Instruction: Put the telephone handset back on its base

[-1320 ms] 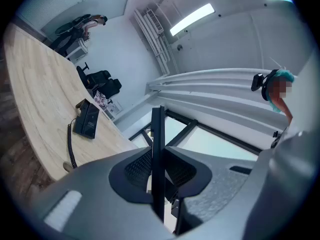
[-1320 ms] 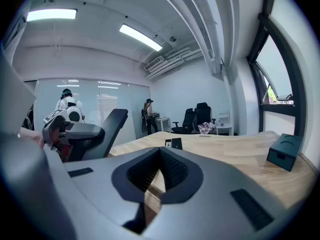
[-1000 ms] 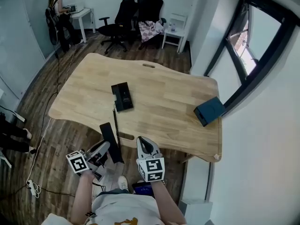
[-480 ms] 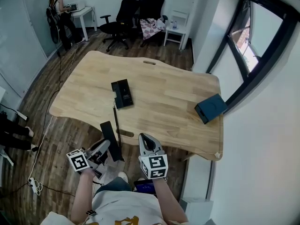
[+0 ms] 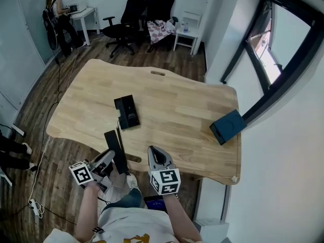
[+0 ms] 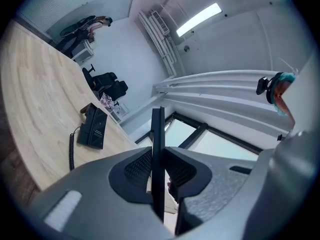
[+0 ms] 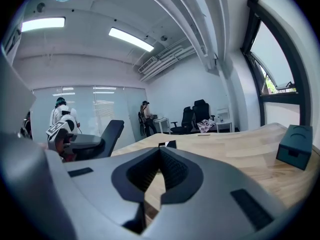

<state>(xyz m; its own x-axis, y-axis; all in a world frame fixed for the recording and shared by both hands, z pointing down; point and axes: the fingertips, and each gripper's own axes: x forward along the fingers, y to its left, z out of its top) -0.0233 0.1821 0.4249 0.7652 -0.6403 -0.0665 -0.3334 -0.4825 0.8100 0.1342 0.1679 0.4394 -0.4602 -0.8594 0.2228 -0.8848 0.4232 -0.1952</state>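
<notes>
My left gripper [image 5: 107, 160] is shut on the black telephone handset [image 5: 115, 151], which sticks up and forward over the near edge of the wooden table [image 5: 177, 110]. In the left gripper view the handset [image 6: 158, 149] stands edge-on between the pads. The black base [image 5: 126, 111] lies flat on the table's left half, ahead of the handset, and a coiled cord [image 5: 118, 130] runs from it toward the handset. The left gripper view shows the base [image 6: 94, 126] and cord [image 6: 72, 149] well ahead. My right gripper [image 5: 153, 153] hovers at the near table edge, shut and holding nothing [image 7: 160, 149].
A dark teal box [image 5: 226, 125] sits at the table's right edge, also in the right gripper view [image 7: 295, 146]. Black office chairs [image 5: 144, 11] and a person at a small desk [image 5: 55, 14] are beyond the table. A wall with a window [image 5: 273, 49] runs along the right.
Both grippers have moved forward toward the table; the handset's tip now reaches over the near edge. The left grip on the handset is unchanged.
</notes>
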